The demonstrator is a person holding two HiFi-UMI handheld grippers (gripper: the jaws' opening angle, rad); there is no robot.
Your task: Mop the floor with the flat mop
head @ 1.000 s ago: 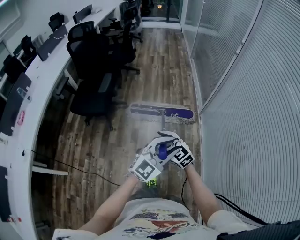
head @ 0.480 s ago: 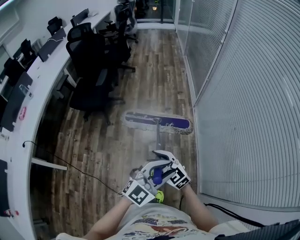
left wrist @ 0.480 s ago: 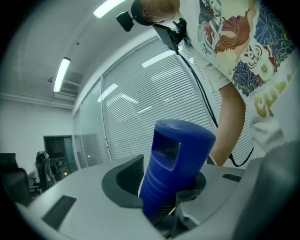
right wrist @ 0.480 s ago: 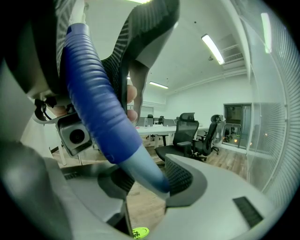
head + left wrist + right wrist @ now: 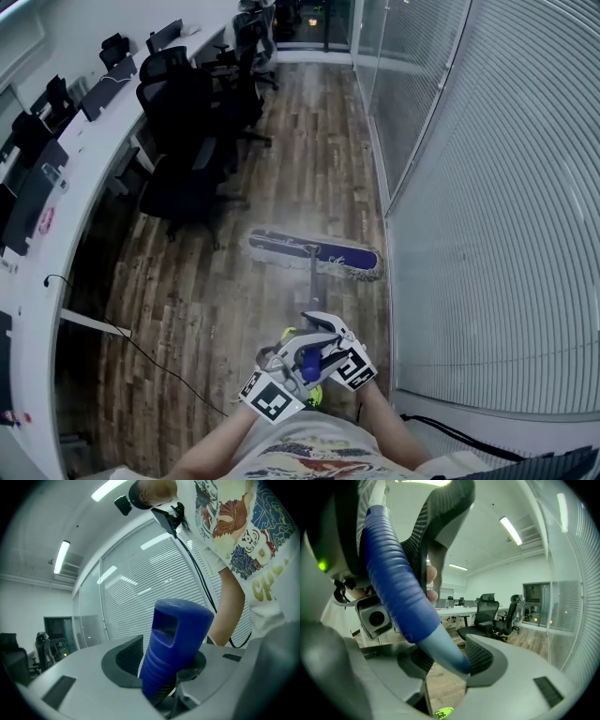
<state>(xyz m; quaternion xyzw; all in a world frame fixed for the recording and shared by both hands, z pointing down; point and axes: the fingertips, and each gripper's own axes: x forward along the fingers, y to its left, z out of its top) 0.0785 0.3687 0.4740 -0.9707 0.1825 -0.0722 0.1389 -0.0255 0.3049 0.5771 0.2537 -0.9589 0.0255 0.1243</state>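
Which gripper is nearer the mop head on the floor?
Right. The right gripper clamps the handle lower down, toward the mop head; the left gripper clamps the blue grip at its top end, farther back.

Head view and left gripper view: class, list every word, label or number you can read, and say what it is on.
"CH": yellow print on the T-shirt, cut off after that.
Pink label on the desk: too small to read.
Marker cube: square patterns only, no words.

Overhead and close in.
Head view looked steeply down; left gripper view faced the blinds (image 5: 140, 602), right the office chairs (image 5: 487, 611), both hard against the shared mop handle (image 5: 176, 648).
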